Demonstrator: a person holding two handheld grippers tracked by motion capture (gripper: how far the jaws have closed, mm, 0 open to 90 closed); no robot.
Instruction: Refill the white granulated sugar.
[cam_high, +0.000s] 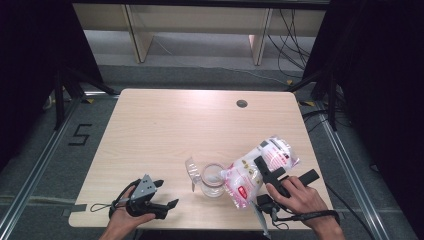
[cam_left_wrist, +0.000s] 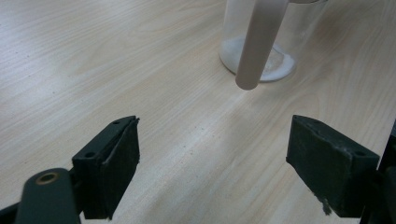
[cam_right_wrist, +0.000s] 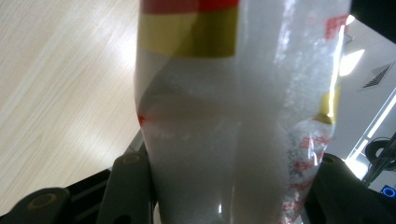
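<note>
Jaws of the right gripper (cam_high: 267, 175) clamp a clear plastic bag of white granules (cam_high: 260, 167), tilted over the clear glass jar (cam_high: 213, 181) on the tabletop (cam_high: 165, 130); the left gripper (cam_high: 162, 195) rests open. A slipping bag could spill granules beside the jar or tip it.

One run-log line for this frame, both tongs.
right tongs: shut on clear plastic bag of white granules, tilted over clear glass jar | left tongs: open, empty, beside jar | jar: white layer at bottom
</note>
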